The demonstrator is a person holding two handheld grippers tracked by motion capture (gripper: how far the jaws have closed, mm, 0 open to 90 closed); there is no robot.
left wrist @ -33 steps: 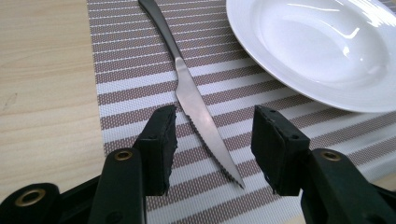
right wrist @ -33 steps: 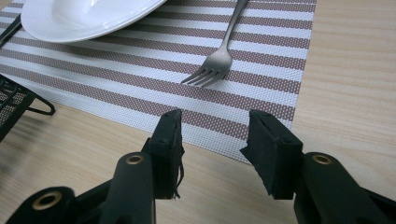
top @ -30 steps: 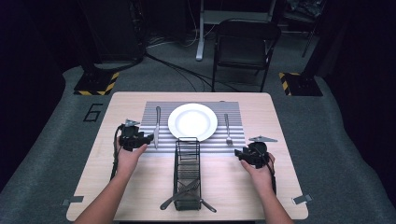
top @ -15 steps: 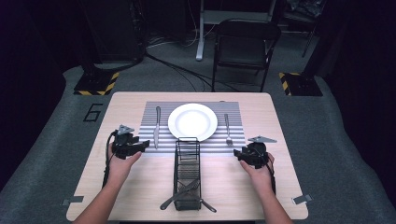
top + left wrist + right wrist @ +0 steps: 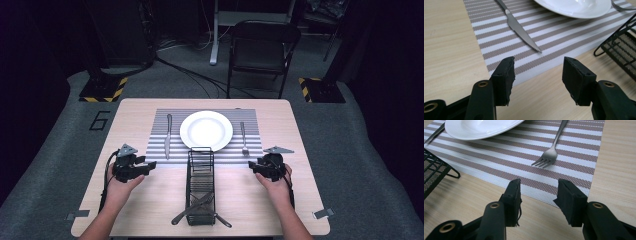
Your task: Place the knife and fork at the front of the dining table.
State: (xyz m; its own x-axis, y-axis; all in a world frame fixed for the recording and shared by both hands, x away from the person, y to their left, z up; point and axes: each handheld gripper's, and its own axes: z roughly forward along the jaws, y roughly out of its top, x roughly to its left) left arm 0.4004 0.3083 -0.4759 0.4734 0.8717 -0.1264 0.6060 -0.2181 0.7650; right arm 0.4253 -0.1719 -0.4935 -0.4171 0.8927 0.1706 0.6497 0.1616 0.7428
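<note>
Wooden worktop (image 5: 280,200) with one striped mat (image 5: 250,117), one plate (image 5: 206,130), one knife (image 5: 168,136), one fork (image 5: 244,138). Left tool (image 5: 149,165), just opening, and right tool (image 5: 253,167) gape empty nearby. Utensils in the wire basket (image 5: 201,165) are hard to count.

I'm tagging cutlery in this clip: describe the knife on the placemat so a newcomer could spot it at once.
Find the wooden table and the striped placemat at its far middle, with a white plate at the centre. The knife lies flat on the mat just left of the plate, blade tip toward the person. Unlike the fork right of the plate, it has a serrated, pointed blade.
</note>
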